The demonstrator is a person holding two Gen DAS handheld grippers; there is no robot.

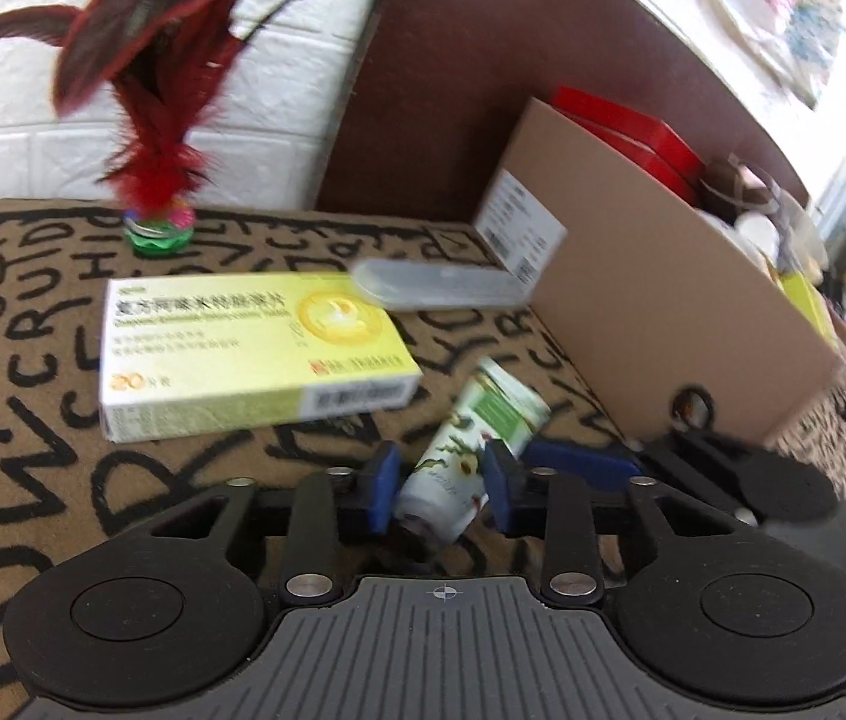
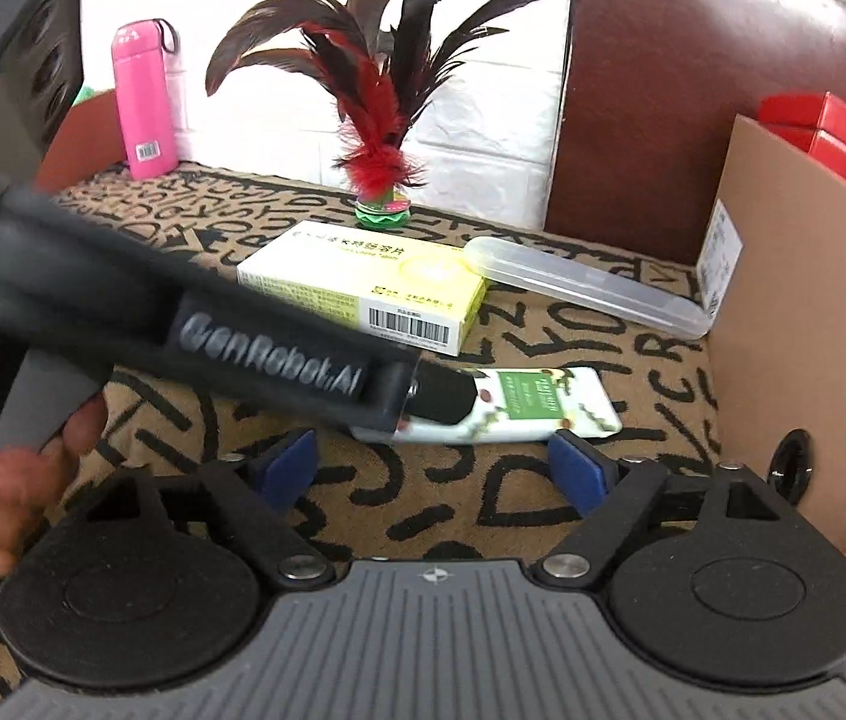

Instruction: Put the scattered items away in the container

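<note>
In the left wrist view, the left hand-held gripper is seen narrowed around a small white tube printed with green leaves, its blue pads pressed against the tube's lower end. The tube is tilted, with its far end raised toward a brown cardboard box, which stands open just to the right and is already filled with red cartons and other items. Behind the tube, a yellow and white medicine box is laid flat on the worktop, which is covered by a tan cloth printed with black letters. A clear plastic case is seen between the medicine box and the cardboard box, one end overlapping the medicine box. A red and black feather shuttlecock is stood upright farther back. In the right wrist view, the right hand-held gripper is held wide apart with nothing between its blue pads, low over the cloth. The left hand-held gripper is seen crossing from the upper left, its black body gripped by the person's left hand, with the tube clasped at its tip. The tube is positioned just beyond the right gripper's fingers and near the cardboard box wall. A pink bottle is stood at the back left.
</note>
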